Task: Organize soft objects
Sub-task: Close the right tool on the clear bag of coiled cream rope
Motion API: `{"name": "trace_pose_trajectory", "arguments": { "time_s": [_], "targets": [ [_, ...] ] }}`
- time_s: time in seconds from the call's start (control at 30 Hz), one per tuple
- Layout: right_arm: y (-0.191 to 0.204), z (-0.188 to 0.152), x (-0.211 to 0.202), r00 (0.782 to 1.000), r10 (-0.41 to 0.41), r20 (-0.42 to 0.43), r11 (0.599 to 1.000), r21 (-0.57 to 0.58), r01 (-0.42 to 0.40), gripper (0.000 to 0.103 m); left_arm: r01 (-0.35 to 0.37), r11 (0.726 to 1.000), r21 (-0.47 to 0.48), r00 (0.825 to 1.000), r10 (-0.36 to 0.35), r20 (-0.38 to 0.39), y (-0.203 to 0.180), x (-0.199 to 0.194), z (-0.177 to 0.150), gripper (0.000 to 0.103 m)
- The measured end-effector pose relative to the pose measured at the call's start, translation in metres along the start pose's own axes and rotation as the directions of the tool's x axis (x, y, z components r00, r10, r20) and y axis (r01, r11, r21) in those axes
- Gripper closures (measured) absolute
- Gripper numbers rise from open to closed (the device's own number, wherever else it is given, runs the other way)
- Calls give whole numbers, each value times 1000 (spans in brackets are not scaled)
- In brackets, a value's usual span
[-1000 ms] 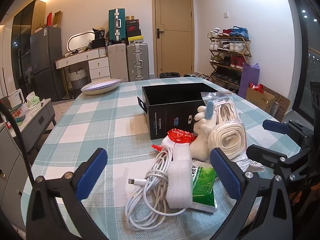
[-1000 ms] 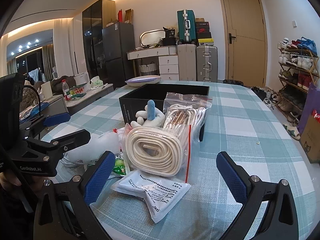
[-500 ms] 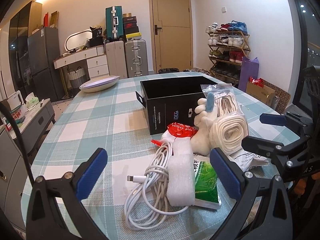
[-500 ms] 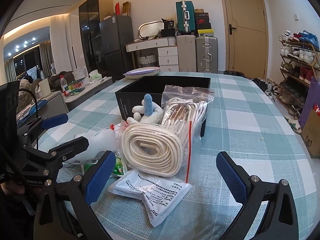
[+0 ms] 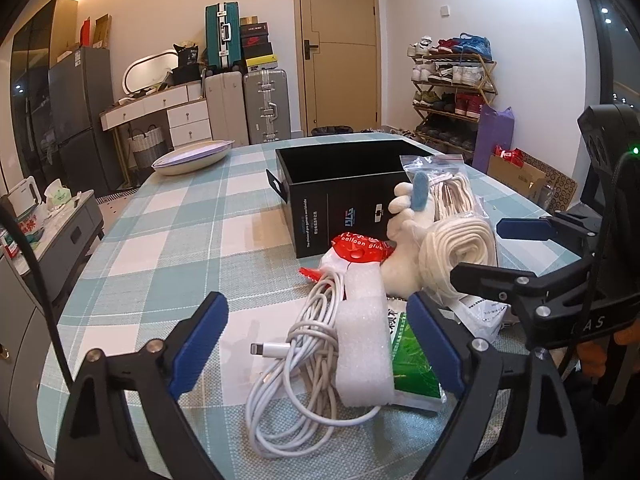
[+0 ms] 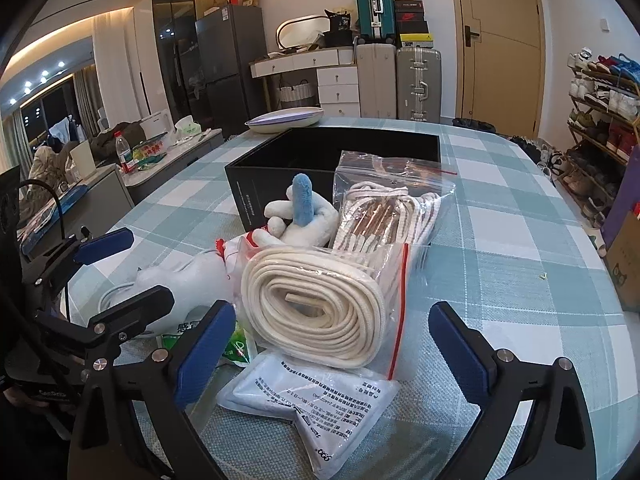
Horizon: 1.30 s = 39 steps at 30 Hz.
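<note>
Left gripper (image 5: 316,344), jaws spread wide and holding nothing, low over the table, its blue pads flanking a white foam strip (image 5: 362,336) that lies across a coiled white charging cable (image 5: 296,364); a green packet (image 5: 412,364) lies just beside the foam, against the right pad. Right gripper (image 6: 332,350), likewise spread and empty, faces a zip bag of coiled cream rope (image 6: 320,312), which rests partly on a flat white printed sachet (image 6: 316,404). Behind the rope bag leans a second zip bag of white cords (image 6: 384,216), touching a white plush toy (image 6: 300,224) with a blue part. A red-and-white balloon glue packet (image 5: 356,246) lies beside the plush. All cluster against the front of an open black box (image 5: 340,184) on the checked tablecloth (image 5: 180,240). A shallow oval dish (image 5: 192,156) sits well apart at the far edge.
</note>
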State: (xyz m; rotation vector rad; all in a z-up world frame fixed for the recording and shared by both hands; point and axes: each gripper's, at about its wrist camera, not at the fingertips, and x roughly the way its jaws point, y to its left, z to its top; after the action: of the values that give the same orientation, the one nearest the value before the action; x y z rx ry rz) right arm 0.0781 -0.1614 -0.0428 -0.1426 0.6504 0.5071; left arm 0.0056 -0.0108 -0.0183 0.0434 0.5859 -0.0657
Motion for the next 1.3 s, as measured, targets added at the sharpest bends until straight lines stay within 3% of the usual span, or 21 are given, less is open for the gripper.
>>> {"name": "trace_pose_trajectory", "arguments": {
  "time_s": [0.93, 1.0, 1.07, 1.3],
  "targets": [
    [30, 11, 31, 986, -142, -82, 987, -94, 134, 4, -6, 999, -32, 1000, 6, -1, 11, -1, 0, 13],
    [27, 10, 30, 987, -141, -77, 987, -84, 134, 9, -4, 1000, -31, 1000, 4, -4, 11, -1, 0, 13],
    [25, 8, 28, 987, -139, -78, 988, -75, 133, 24, 3, 1000, -30, 1000, -3, -8, 11, 0, 1, 13],
    [7, -4, 8, 995, -97, -22, 995, -14, 97, 41, 26, 1000, -12, 1000, -26, -11, 5, -1, -1, 18]
  ]
}}
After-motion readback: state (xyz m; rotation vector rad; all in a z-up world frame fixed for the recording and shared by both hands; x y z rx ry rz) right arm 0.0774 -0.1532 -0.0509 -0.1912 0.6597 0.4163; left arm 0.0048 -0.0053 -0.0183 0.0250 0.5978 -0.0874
